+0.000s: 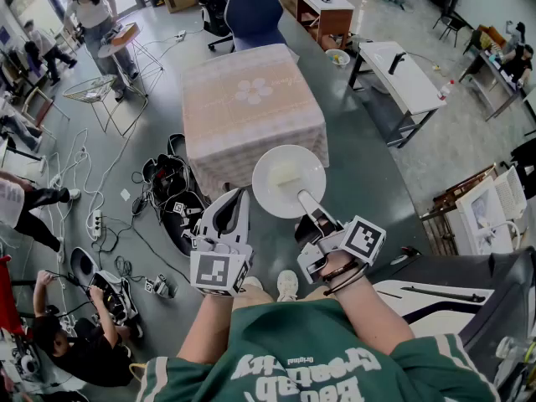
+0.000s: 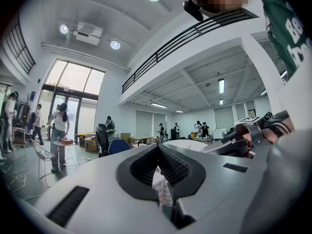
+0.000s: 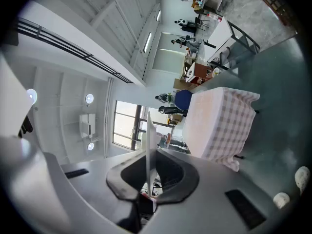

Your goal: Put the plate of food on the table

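A white plate [image 1: 289, 181] with a pale piece of food [image 1: 287, 174] on it hangs level in the air, just in front of the near edge of a square table [image 1: 226, 124] covered in a pink checked cloth. My right gripper [image 1: 303, 198] is shut on the plate's near rim. In the right gripper view the plate [image 3: 147, 145] shows edge-on, pinched between the jaws, with the table [image 3: 219, 126] beyond. My left gripper [image 1: 244, 193] is held beside the plate, to its left, shut and holding nothing; in its own view [image 2: 157, 149] the jaw tips meet.
A blue chair [image 1: 254, 15] stands behind the table. Black bags and cables [image 1: 172, 191] lie on the floor at the table's left. A white desk [image 1: 402, 74] stands to the right. A crouching person [image 1: 75, 342] and several standing people are at the left.
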